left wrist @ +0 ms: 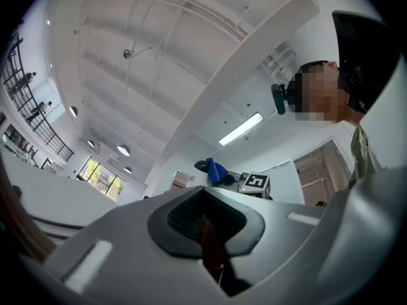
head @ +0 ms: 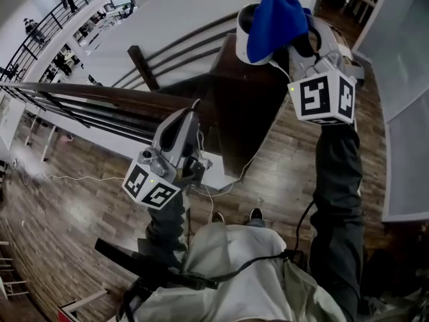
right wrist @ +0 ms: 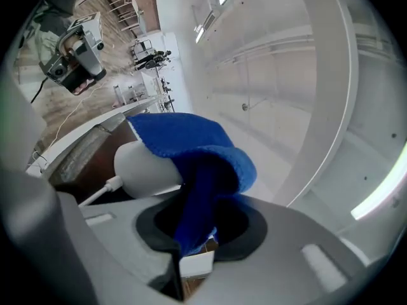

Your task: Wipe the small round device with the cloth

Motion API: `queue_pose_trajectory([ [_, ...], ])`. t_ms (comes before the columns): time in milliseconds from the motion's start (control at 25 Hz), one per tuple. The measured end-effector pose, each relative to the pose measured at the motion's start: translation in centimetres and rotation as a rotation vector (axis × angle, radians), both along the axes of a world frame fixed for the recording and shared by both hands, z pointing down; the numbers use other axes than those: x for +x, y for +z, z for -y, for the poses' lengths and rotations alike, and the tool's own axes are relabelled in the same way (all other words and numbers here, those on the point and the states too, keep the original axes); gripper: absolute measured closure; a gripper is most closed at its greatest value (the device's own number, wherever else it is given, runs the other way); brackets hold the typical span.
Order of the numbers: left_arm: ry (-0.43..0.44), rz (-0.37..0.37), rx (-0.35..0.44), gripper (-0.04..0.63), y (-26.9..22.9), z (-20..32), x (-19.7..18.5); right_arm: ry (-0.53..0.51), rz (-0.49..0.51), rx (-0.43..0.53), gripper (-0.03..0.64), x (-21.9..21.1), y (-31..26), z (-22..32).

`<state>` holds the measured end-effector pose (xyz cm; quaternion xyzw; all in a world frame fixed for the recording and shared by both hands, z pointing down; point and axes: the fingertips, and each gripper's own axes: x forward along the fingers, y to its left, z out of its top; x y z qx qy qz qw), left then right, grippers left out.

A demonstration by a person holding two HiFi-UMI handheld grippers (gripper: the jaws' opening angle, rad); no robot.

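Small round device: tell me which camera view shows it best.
The right gripper view. The white device sits close beyond the jaws, its cable visible, with the blue cloth draped over it. The head view shows only its white edge beside the cloth; the left gripper view shows it tiny and far off.

**Grey shells, marker cubes, dark sleeves**

The pale grey moulded left gripper (head: 191, 116) bears a white cube with black square markers (head: 153, 185). The matching right gripper (head: 310, 45) bears a larger-looking twin cube (head: 326, 98). Black ribbed pads (left wrist: 203, 220) line the jaws. Dark grey sleeves (head: 338, 180) cover both arms. A thin black cable (head: 265, 259) crosses the pale khaki top (head: 234, 280).
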<state>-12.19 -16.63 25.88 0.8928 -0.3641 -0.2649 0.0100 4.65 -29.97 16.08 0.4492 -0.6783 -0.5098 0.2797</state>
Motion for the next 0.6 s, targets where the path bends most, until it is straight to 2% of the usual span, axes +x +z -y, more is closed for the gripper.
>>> queue_pose_trajectory([
  [240, -0.002, -0.004, -0.002, 0.604, 0.1, 0.1, 0.1, 0.011, -0.024, -0.048, 0.535, 0.3, 2.8, -1.5],
  [400, -0.001, -0.016, 0.002, 0.604, -0.1, 0.0, 0.2, -0.028, -0.039, -0.109, 0.535, 0.3, 4.9, -1.5],
  [520, 0.013, -0.019, 0.004, 0.604, -0.2, -0.3, 0.7, -0.078, 0.014, -0.152, 0.540, 0.5, 5.5, -1.9],
  [600, 0.021, -0.017, 0.003, 0.604, -0.2, -0.5, 1.1, -0.099, 0.043, -0.126, 0.540, 1.1, 4.9, -2.4],
])
